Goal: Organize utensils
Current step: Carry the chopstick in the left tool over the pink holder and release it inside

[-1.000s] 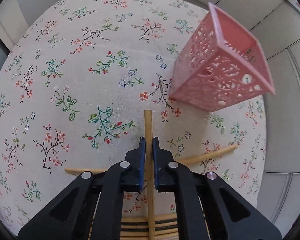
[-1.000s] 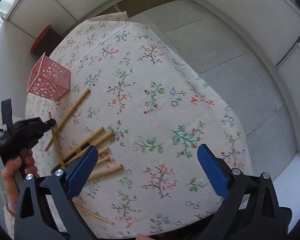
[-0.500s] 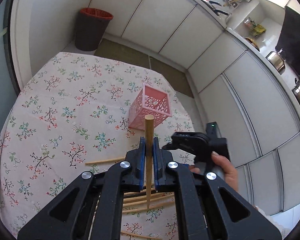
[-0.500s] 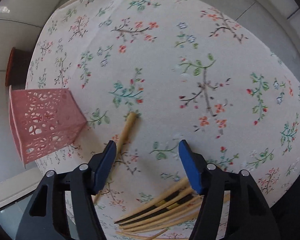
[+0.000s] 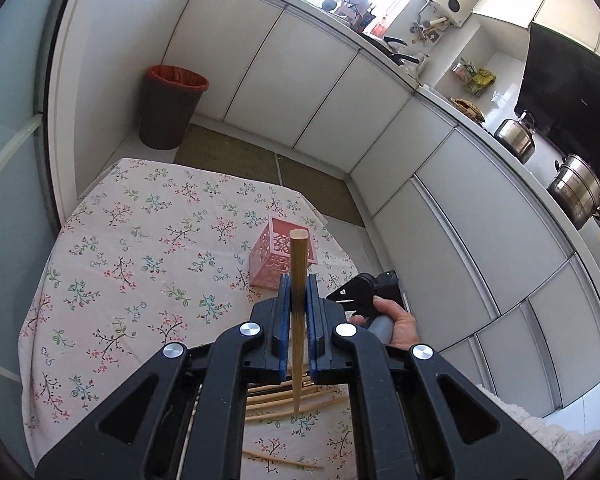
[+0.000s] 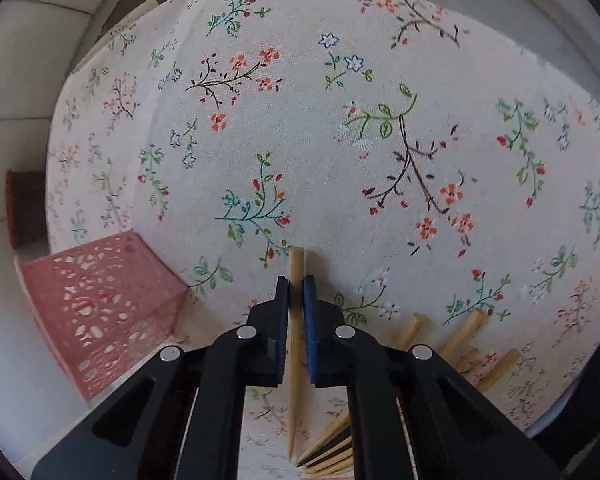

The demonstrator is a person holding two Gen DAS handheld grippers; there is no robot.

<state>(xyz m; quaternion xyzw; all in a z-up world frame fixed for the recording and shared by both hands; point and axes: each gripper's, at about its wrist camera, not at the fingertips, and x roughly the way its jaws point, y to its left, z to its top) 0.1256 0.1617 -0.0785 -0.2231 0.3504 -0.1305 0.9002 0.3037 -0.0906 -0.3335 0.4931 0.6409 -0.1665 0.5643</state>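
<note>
- Two chopsticks in hand at once: one in the left gripper (image 5: 299,286), one in the right gripper (image 6: 296,286).
- Left fingers (image 5: 281,322) pinched on a raised chopstick (image 5: 299,272), blunt end up, thin end hanging over the pile below.
- Right jaws just closed; blue pads (image 6: 309,320) now pinching a second chopstick (image 6: 295,344), apparently lying on the flowered cloth (image 6: 340,140) beside the pink basket (image 6: 100,300).
- Step judged in hand: loading chopsticks into the basket, left one in transit, right one just gripped and not yet lifted.
- One pink basket (image 5: 282,258), upright, far right part of the cloth, opening facing up; no contents visible from here.
- Next for the left: carry over the basket opening, tilt near vertical, thin end down, then release.
- Next for the right: lift clear of the cloth without dragging the neighbouring sticks.
- Loose chopsticks on the cloth (image 6: 466,330): at least four blunt ends visible in the right view, tips fanned under the gripper; exact count not readable, sticks overlap.
- One more stray stick (image 5: 284,458) near the bottom edge in the left view.
- One bin (image 5: 172,112) on the floor; two steel pots (image 5: 576,190) on the counter.
- One hand (image 5: 396,326) visible, holding the right gripper's handle.
</note>
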